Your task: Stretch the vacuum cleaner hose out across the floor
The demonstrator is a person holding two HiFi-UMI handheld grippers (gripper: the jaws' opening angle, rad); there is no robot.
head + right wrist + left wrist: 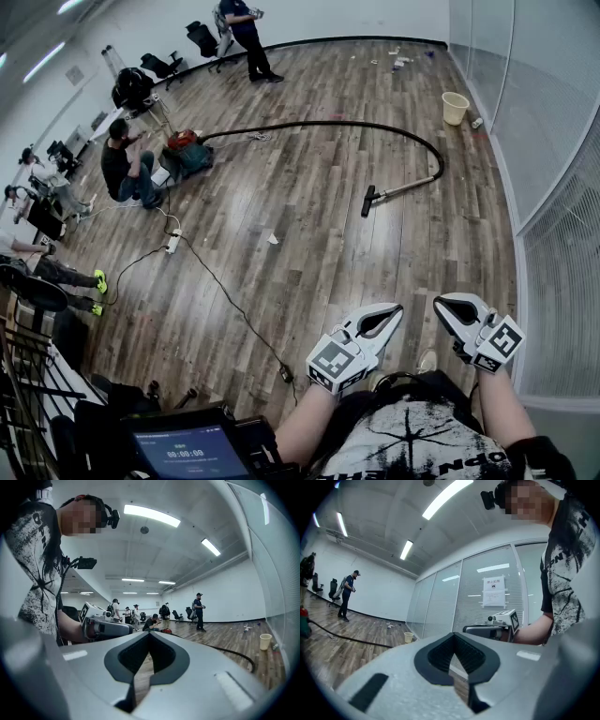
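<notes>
Held low, side by side, clenched on nothing: left gripper (397, 309), right gripper (439, 304). Well ahead on the floor, apart from both: hose (328, 123), arcing left to right from vacuum (186, 150) to head (367, 201). Head end nearest, probably closer to the left gripper.
</notes>
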